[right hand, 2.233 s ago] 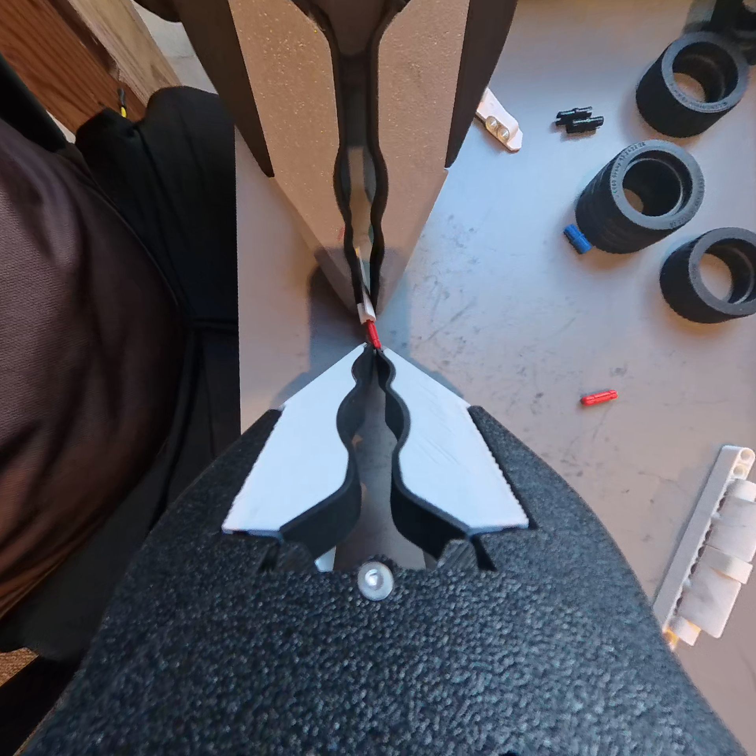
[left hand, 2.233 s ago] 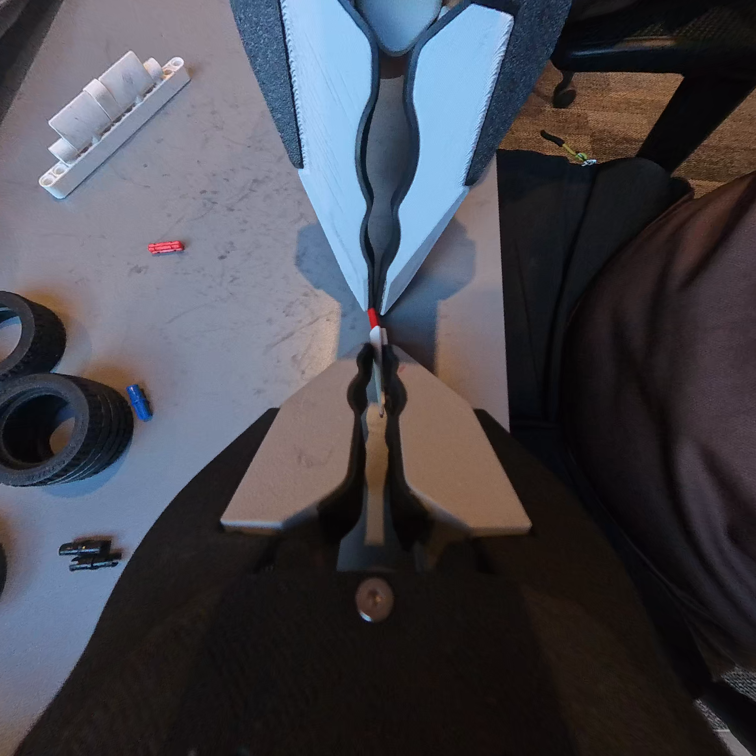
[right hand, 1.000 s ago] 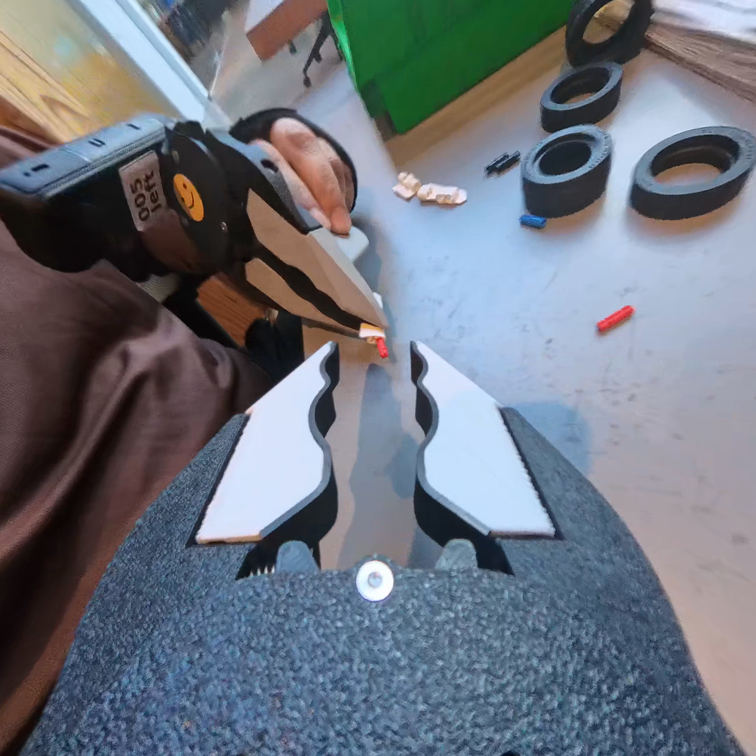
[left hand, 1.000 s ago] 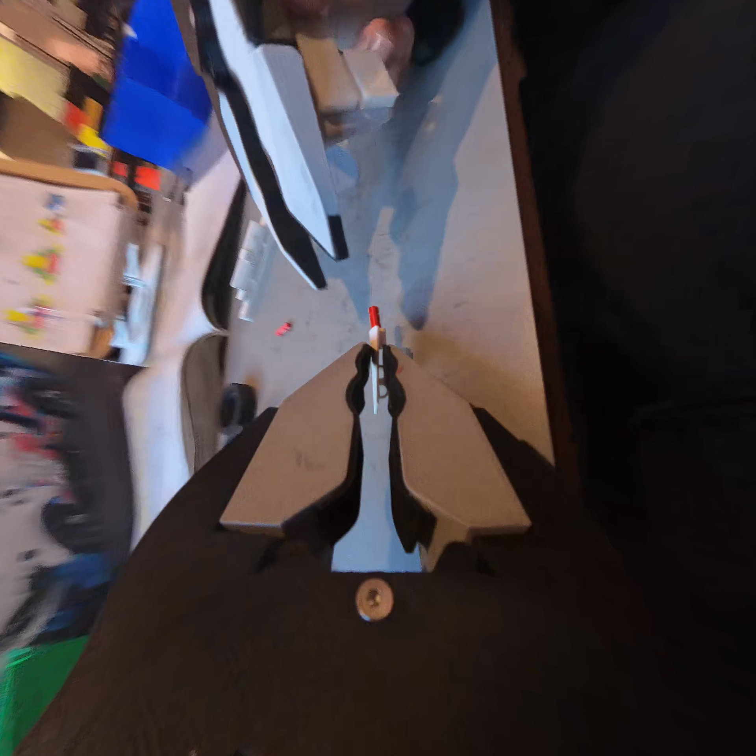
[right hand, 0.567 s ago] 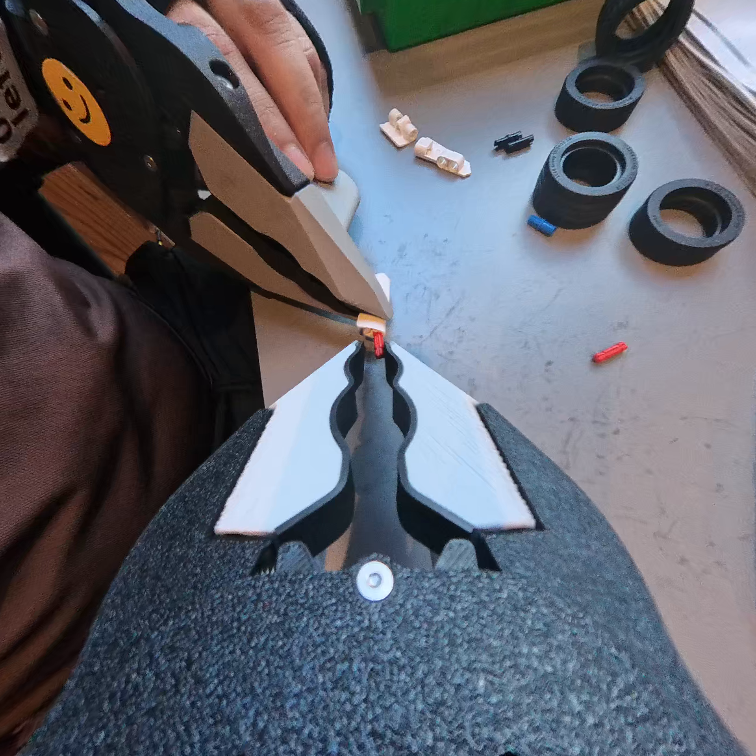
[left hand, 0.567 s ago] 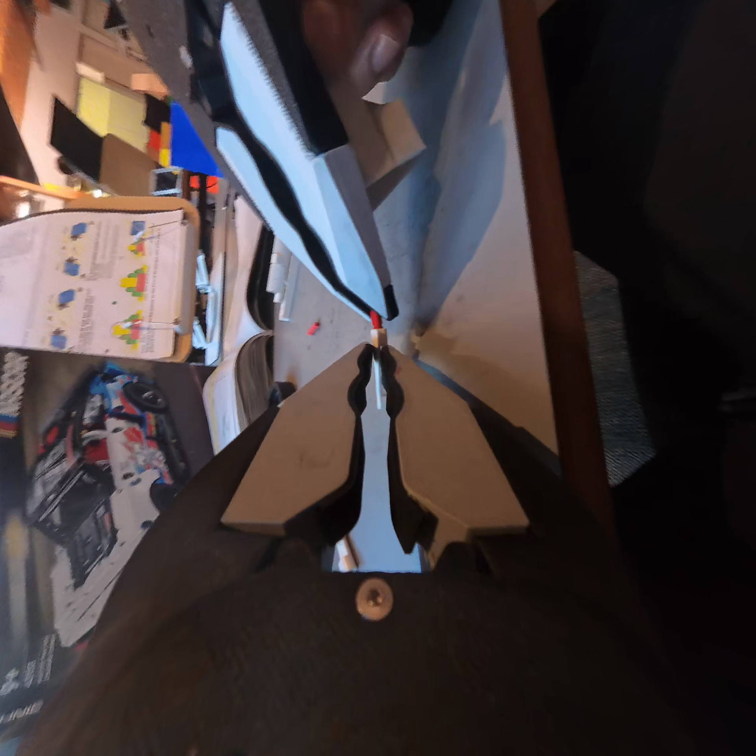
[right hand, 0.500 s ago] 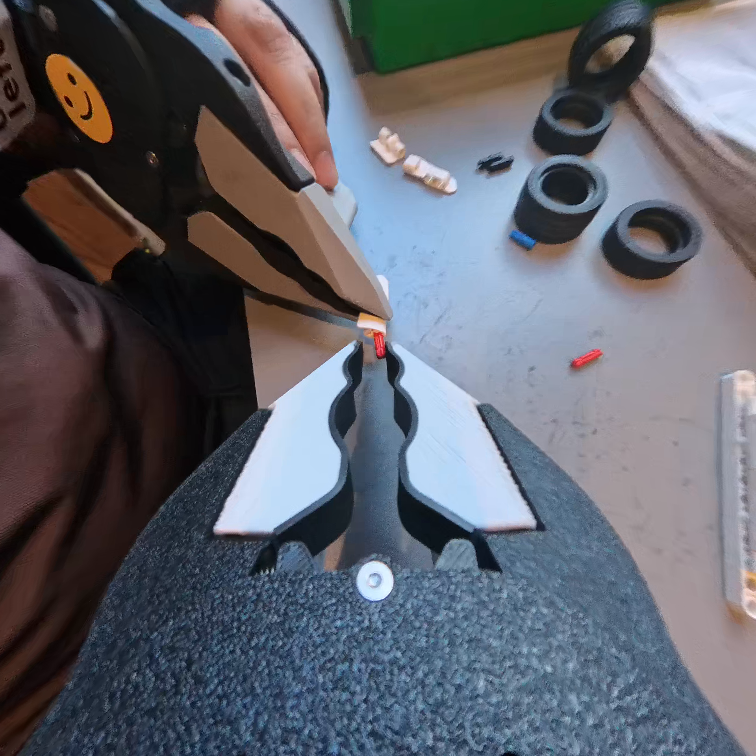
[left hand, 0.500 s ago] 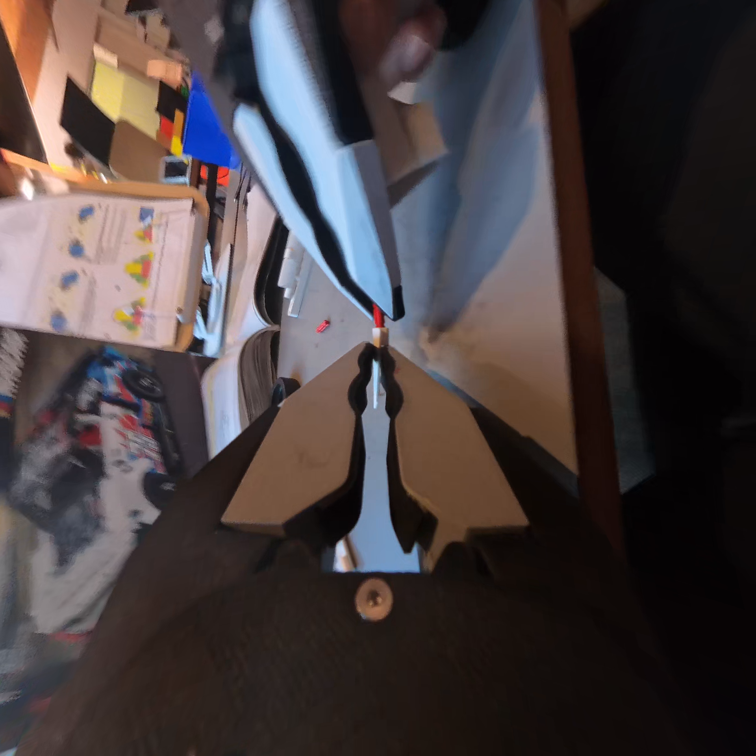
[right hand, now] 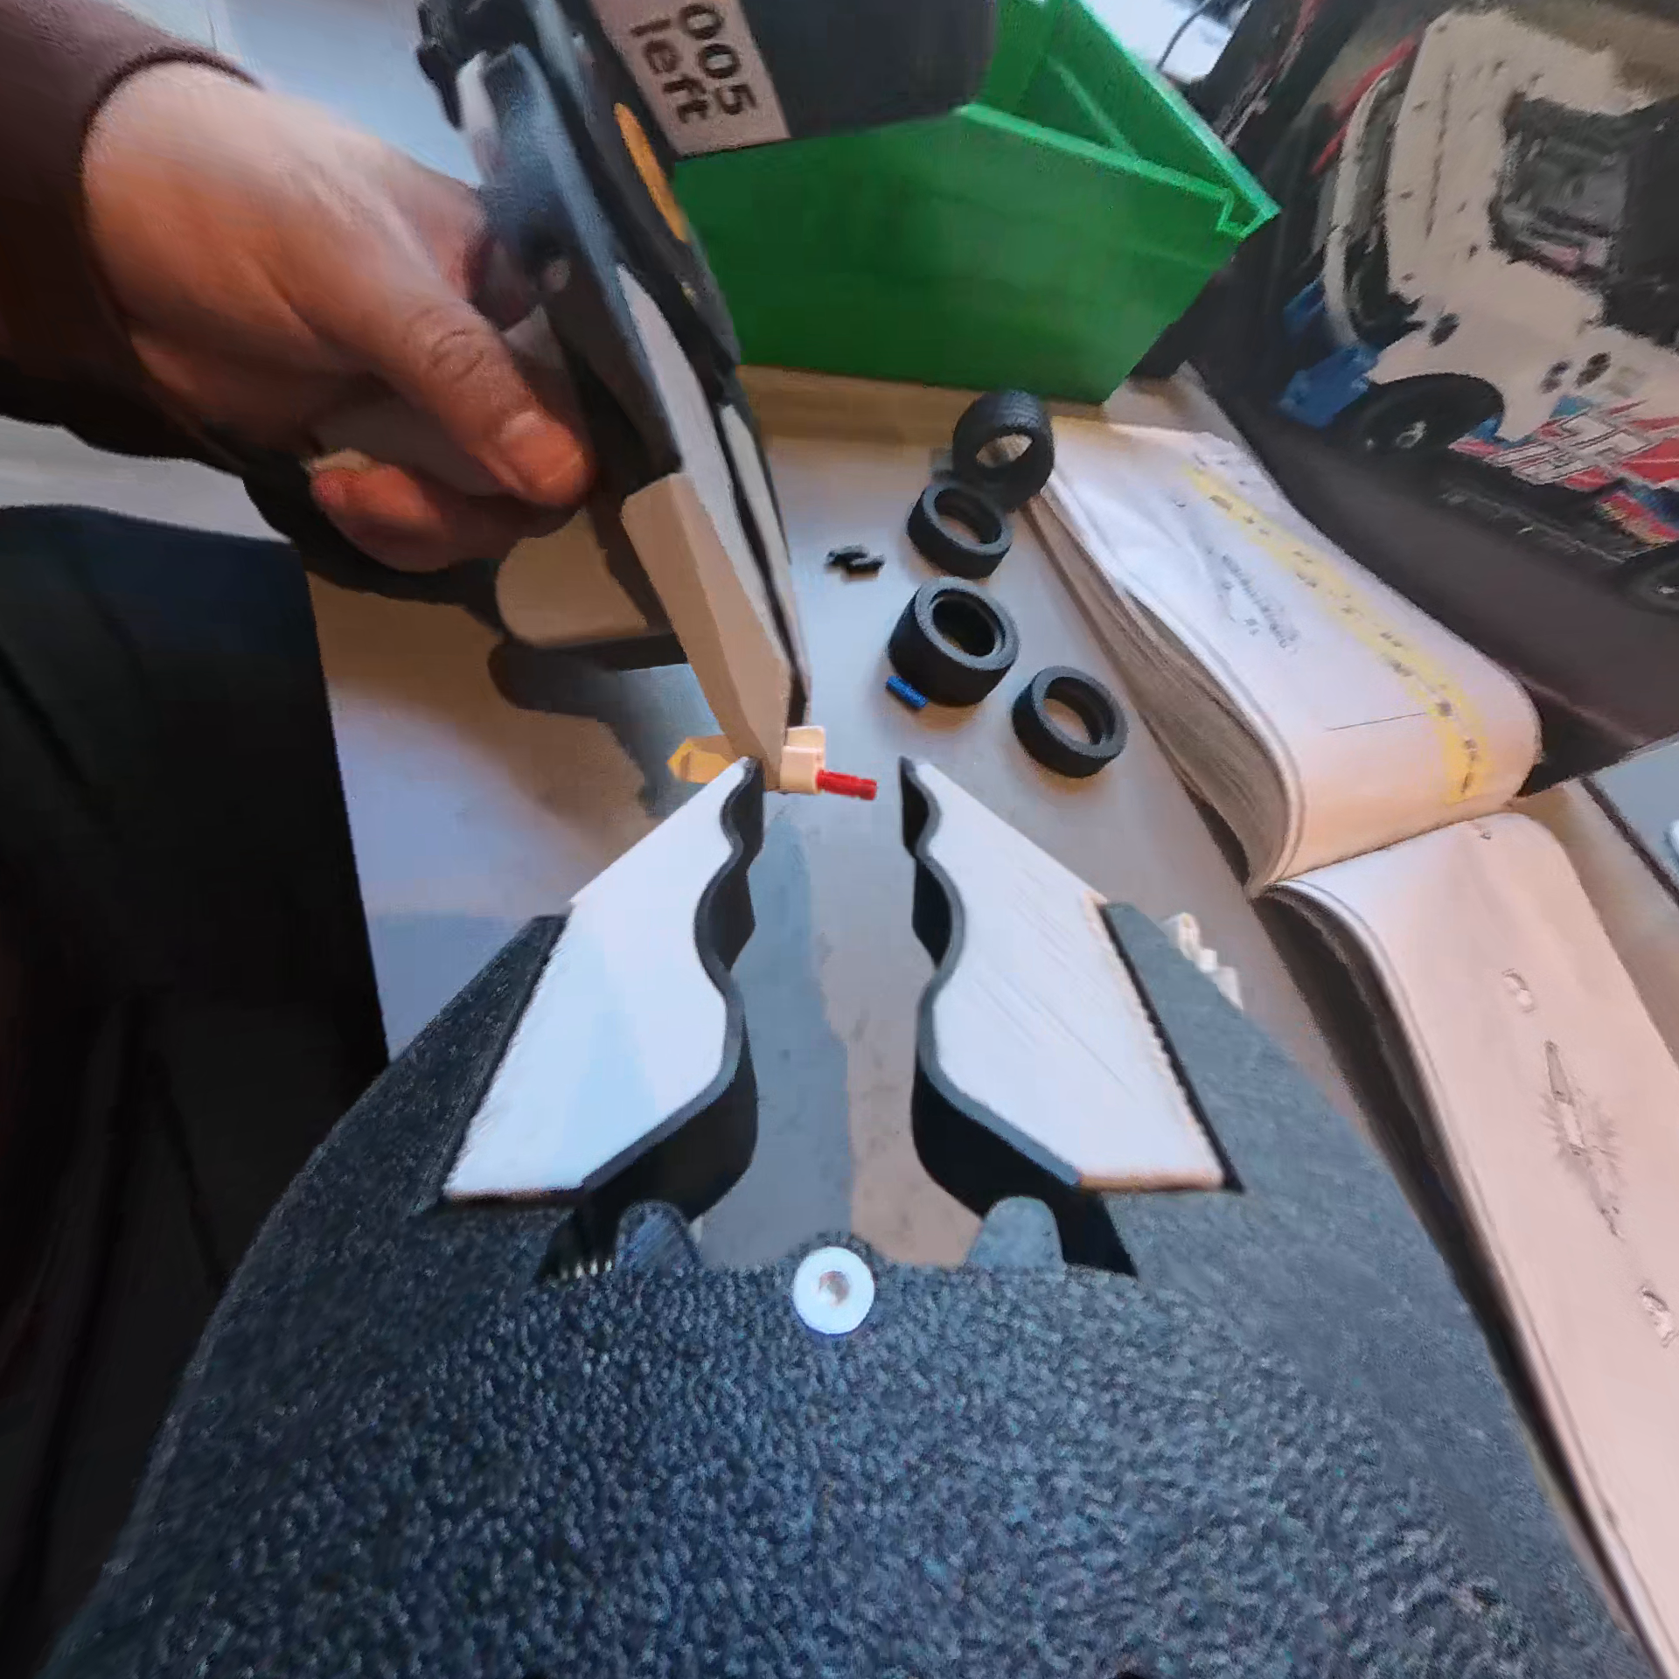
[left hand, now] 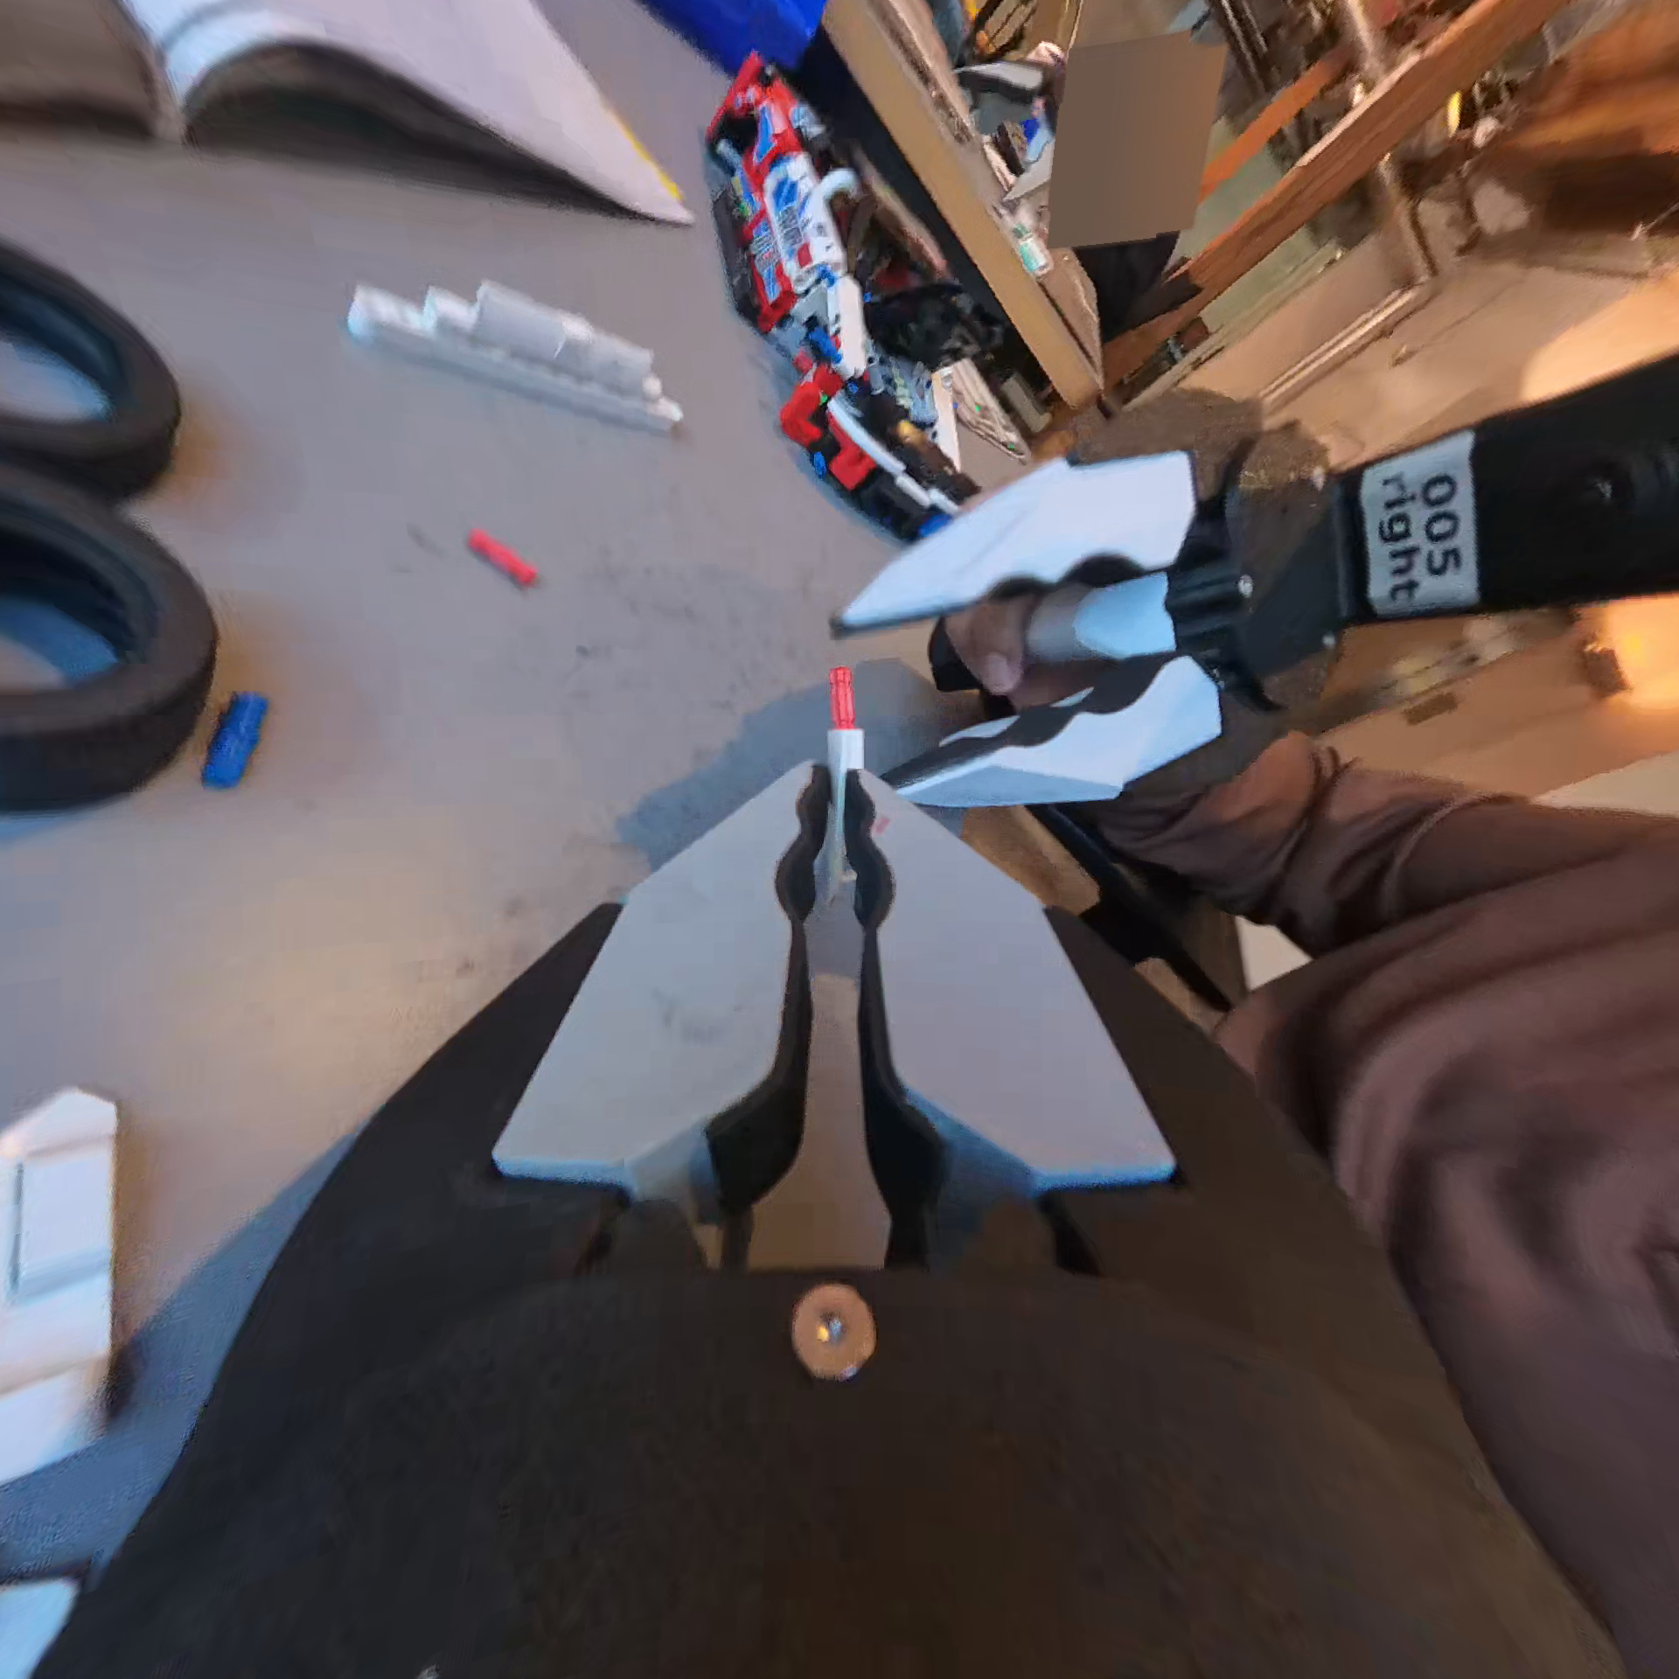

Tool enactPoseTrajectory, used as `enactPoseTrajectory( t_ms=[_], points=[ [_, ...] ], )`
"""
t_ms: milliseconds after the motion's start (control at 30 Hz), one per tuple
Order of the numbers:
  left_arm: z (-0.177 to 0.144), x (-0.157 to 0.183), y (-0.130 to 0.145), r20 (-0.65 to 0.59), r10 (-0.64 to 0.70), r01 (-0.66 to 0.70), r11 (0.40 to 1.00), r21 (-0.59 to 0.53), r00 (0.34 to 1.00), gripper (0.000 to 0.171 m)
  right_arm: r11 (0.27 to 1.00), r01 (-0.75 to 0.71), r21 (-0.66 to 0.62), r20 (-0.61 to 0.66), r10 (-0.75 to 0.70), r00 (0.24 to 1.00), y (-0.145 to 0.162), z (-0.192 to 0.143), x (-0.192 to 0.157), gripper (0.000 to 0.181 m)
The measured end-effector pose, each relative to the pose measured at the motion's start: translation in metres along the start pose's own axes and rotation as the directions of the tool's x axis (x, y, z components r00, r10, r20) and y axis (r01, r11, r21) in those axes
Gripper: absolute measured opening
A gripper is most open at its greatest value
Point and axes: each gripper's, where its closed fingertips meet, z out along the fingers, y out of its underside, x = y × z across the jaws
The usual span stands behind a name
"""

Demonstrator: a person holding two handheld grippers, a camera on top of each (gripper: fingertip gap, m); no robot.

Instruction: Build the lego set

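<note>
My left gripper [left hand: 834, 783] is shut on a small white Lego piece [left hand: 843, 750], held above the grey table [left hand: 363, 863]. A red pin [left hand: 841, 698] sticks out of the piece's far end. My right gripper [right hand: 829, 769] is open and empty. The red pin [right hand: 847, 784] lies crosswise between its fingertips, touching neither. The white piece [right hand: 803, 760] sits just off the right gripper's left fingertip. In the left wrist view the right gripper [left hand: 865, 705] comes in from the right with its jaws apart. The left gripper [right hand: 770, 727] comes down from the upper left in the right wrist view.
Black tyres [left hand: 91, 636] [right hand: 954, 640], a blue pin [left hand: 234, 738], a loose red pin [left hand: 501, 557] and a white beam assembly [left hand: 518, 354] lie on the table. An open instruction book [right hand: 1272, 654], a green bin [right hand: 954, 245], black pins [right hand: 856, 561] and a part-built car [left hand: 818, 300] are farther back. Left and right tips are no more than a few centimetres apart. Between my right fingertips and the open instruction book [right hand: 1272, 654] there is roughly 20 centimetres.
My right gripper has opened and let go of the red pin, which stays in the white piece. Both grippers have swung round, so the right gripper now stands crosswise to the pin.
</note>
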Motion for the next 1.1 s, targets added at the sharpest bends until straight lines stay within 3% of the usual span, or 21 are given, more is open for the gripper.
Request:
enactPoseTrajectory(
  t_ms=[33, 200, 400, 600, 700, 767, 1000, 1100],
  points=[
    [0.001, -0.003, 0.002, -0.003, -0.043, 0.043, 0.999, -0.012, 0.999, 0.000, 1.000, -0.005, -0.010, 0.022, 0.005, 1.000, 0.004, 0.003, -0.004, 0.024],
    [0.004, -0.011, 0.010, -0.004, -0.090, 0.089, 0.990, -0.113, 0.996, 0.000, 0.996, -0.082, -0.045, 0.087, 0.085, 0.993, 0.017, 0.009, -0.005, 0.028],
    [0.000, -0.036, 0.029, 0.114, 0.071, -0.031, 0.947, -0.319, 0.991, 0.001, 0.972, -0.050, -0.231, 0.161, 0.089, 0.983, 0.052, 0.019, -0.017, 0.022],
    [0.000, -0.028, 0.035, 0.037, 0.069, -0.050, 0.925, -0.376, 0.997, 0.003, 0.974, 0.060, -0.220, 0.123, -0.034, 0.992, 0.047, 0.025, -0.017, 0.023],
    [-0.001, -0.026, 0.035, 0.006, 0.061, -0.053, 0.919, -0.390, 0.998, 0.007, 0.967, 0.140, -0.213, 0.176, -0.103, 0.979, 0.045, 0.027, -0.027, 0.005],
    [-0.003, -0.027, 0.032, 0.006, 0.071, -0.064, 0.924, -0.377, 0.997, 0.012, 0.967, 0.142, -0.211, 0.186, -0.103, 0.977, 0.045, 0.027, -0.029, 0.003],
    [-0.029, -0.032, 0.030, 0.103, 0.245, -0.185, 0.896, -0.403, 0.964, 0.042, 0.974, 0.056, -0.221, 0.205, -0.010, 0.979, 0.047, 0.026, -0.028, 0.003],
    [-0.030, -0.034, 0.031, 0.127, 0.395, -0.313, 0.854, -0.415, 0.910, 0.041, 0.974, 0.021, -0.227, 0.225, 0.031, 0.974, 0.047, 0.027, -0.028, 0.003]
  ],
)
